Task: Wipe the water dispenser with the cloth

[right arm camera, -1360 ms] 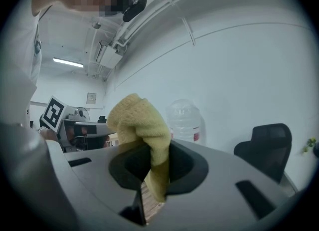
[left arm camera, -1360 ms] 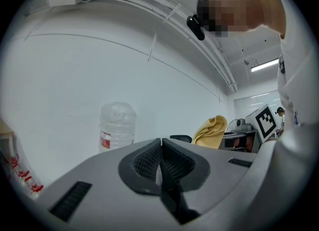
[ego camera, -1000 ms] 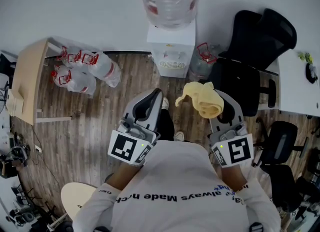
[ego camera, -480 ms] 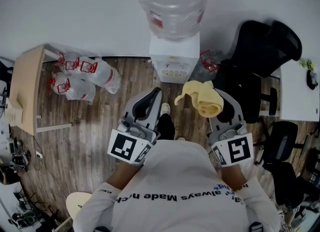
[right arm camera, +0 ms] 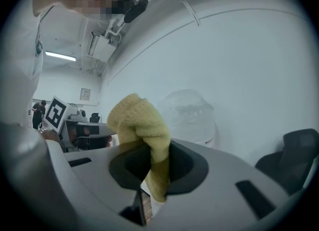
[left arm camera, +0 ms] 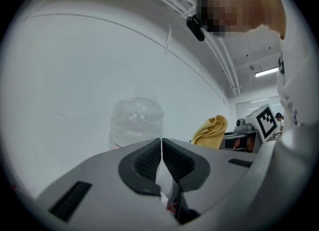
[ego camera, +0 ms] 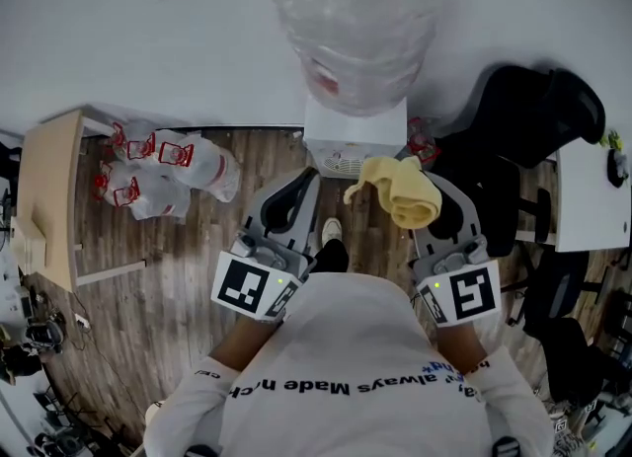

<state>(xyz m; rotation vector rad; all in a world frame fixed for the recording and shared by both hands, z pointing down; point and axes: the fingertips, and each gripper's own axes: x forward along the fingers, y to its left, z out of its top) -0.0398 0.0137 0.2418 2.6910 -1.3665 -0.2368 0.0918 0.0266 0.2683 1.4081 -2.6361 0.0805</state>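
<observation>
A white water dispenser stands against the wall with a big clear bottle on top. The bottle also shows in the left gripper view, and as the bottle in the right gripper view. My right gripper is shut on a yellow cloth, held just short of the dispenser's front; the cloth bunches above the jaws. My left gripper is shut and empty, pointing at the dispenser's left side. The yellow cloth appears to the right in the left gripper view.
Several empty clear bottles with red handles lie on the wooden floor at the left, beside a light wooden table. Black office chairs stand right of the dispenser, next to a white desk.
The view has moved closer to the dispenser: the bottle looms larger and the dispenser sits nearer both grippers. The grippers hold the same pose, cloth still gripped.
</observation>
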